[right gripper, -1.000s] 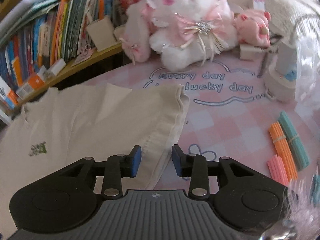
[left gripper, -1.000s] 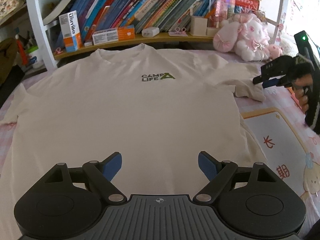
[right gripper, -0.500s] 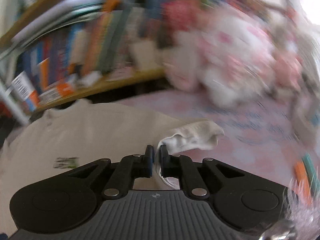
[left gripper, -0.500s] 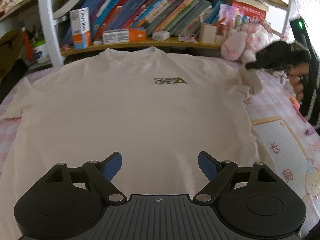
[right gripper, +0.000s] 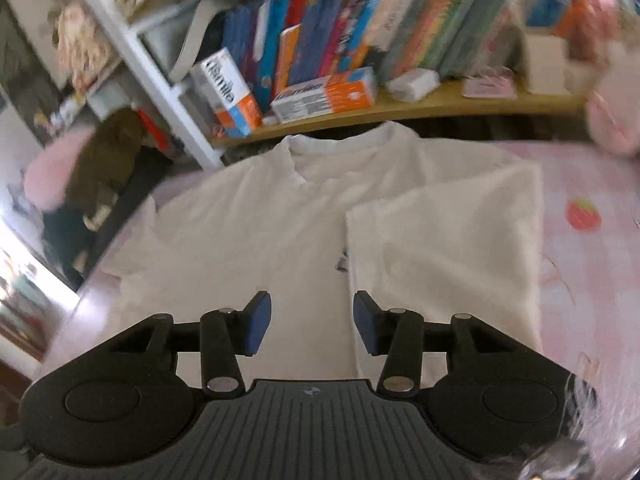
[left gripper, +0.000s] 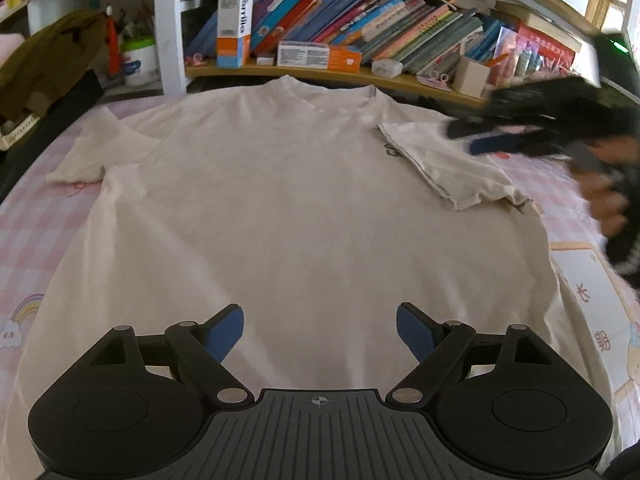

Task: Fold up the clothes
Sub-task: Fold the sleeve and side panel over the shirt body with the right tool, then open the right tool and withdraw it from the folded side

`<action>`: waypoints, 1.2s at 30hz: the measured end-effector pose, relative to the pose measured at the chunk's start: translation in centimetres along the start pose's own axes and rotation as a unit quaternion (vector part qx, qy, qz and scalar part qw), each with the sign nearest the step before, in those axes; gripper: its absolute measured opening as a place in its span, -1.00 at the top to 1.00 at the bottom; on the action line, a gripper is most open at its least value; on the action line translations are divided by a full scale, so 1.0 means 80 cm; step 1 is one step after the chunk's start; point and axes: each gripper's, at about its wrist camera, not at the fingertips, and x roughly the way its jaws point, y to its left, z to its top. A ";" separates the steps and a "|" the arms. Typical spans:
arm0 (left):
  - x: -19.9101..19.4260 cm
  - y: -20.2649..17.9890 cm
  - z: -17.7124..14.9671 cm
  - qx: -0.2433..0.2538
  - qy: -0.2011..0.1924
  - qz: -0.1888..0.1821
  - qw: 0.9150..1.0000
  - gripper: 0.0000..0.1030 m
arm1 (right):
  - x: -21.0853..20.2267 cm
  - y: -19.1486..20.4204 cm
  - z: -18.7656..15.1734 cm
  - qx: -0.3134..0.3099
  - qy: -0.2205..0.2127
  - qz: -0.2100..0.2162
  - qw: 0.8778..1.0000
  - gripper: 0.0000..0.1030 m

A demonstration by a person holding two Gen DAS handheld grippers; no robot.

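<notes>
From the left wrist I see my left gripper (left gripper: 319, 330) spread wide, hovering low over the T-shirt (left gripper: 280, 200) hem; the right gripper (left gripper: 476, 138) hangs at two o'clock. From the right wrist, its fingers gape, empty, above the folded sleeve (right gripper: 444, 240).

1. A T-shirt (left gripper: 288, 216) is laid flat on the bed (left gripper: 36, 216), its collar toward twelve o'clock.
2. One sleeve (left gripper: 444, 168) is folded inward onto the chest at two o'clock.
3. The other sleeve (left gripper: 96, 152) is spread out at ten o'clock.
4. A bookshelf (left gripper: 340, 74) is placed just behind the collar.
5. A box (left gripper: 234, 28) is stood upright on it at eleven o'clock.
</notes>
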 end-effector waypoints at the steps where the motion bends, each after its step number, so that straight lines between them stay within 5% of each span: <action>1: 0.000 0.001 -0.001 -0.001 -0.001 0.000 1.000 -0.67 | -0.012 -0.005 -0.003 0.004 -0.005 -0.005 1.000 0.16; 9: 0.000 -0.004 -0.008 0.006 0.000 -0.013 1.000 -0.67 | -0.030 -0.014 -0.040 -0.115 0.029 -0.061 0.991 0.15; 17: -0.007 -0.011 -0.012 0.010 -0.003 -0.015 1.000 -0.67 | 0.047 0.039 -0.088 -0.316 0.057 -0.117 0.940 0.27; 19: -0.008 -0.013 -0.013 0.011 -0.004 -0.016 1.000 -0.67 | 0.065 0.041 -0.090 -0.327 0.071 -0.136 0.932 0.49; 22: -0.009 -0.012 -0.013 0.006 -0.002 -0.016 1.000 -0.67 | 0.051 0.024 -0.072 -0.228 0.044 -0.113 0.966 0.82; 24: -0.009 -0.012 -0.013 0.003 -0.002 -0.015 1.000 -0.67 | 0.036 0.014 -0.059 -0.150 0.019 -0.086 0.985 0.82; 27: -0.009 -0.011 -0.013 -0.001 0.000 -0.015 1.000 -0.67 | 0.039 0.016 -0.059 -0.122 0.034 -0.087 0.988 0.70; 32: -0.010 -0.011 -0.013 -0.008 0.002 -0.014 1.000 -0.67 | 0.048 0.019 -0.071 -0.120 0.062 -0.083 0.987 0.20; 36: -0.009 -0.019 -0.010 0.004 -0.002 -0.016 1.000 -0.67 | 0.024 0.019 -0.076 -0.100 0.055 -0.060 0.992 0.11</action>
